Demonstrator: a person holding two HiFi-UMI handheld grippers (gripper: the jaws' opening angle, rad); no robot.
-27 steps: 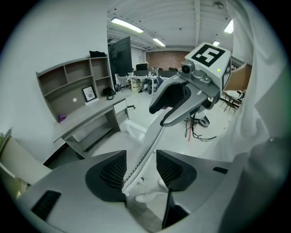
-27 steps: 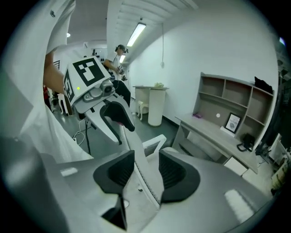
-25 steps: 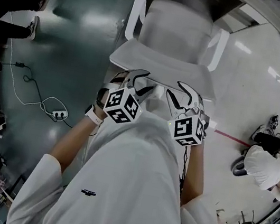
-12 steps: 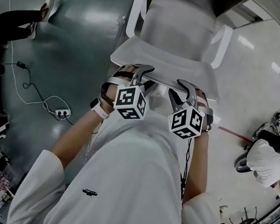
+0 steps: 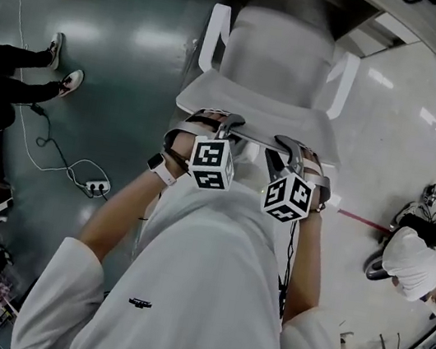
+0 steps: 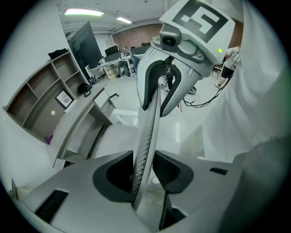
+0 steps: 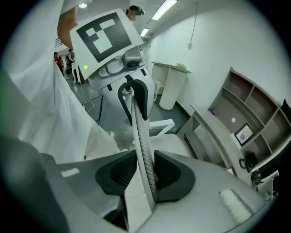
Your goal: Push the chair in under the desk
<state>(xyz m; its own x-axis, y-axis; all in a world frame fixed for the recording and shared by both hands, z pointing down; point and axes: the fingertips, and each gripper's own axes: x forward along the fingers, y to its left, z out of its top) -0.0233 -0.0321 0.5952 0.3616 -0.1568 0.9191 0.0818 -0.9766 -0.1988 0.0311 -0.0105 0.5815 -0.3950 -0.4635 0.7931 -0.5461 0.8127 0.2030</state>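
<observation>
**A:** Where is the chair (image 5: 267, 107), and why are both tongs on it?

**B:** It stands on the floor (image 5: 120, 69), seat (image 5: 277, 50) toward the counter (image 7: 218, 136) and back toward the person. As far as I can tell, the seat's front is only just at the counter's near edge, so most of the push is yet to do. The left tongs (image 6: 144, 175) and right tongs (image 7: 144, 179) sit side by side on the back's top rim (image 6: 148, 132), near its middle and a little apart. I'd say that spacing is there so the shove goes in straight and the chair doesn't swing.

**A:** Are they clamped?

**B:** Both pairs are closing with the rim between them. In each gripper view the pads (image 6: 167, 172) already meet its two faces. A pinch rather than a flat press should let the person steer as well as push, I reckon.

**A:** What is the rim like?

**B:** It's a thin, pale band, gently curved and dotted all along with fine perforations, like mesh. It probably has some spring in it and gives the pads something to bite on. The pads are dark, ribbed and scooped hollow. The armrests (image 5: 215, 35) are smooth white loops, plastic by the look, and the seat is a matte pale slab. The floor is glossy, dark on the left and pale on the right. The chair's base is hidden, so I can't tell whether it will roll or scrape.
</observation>
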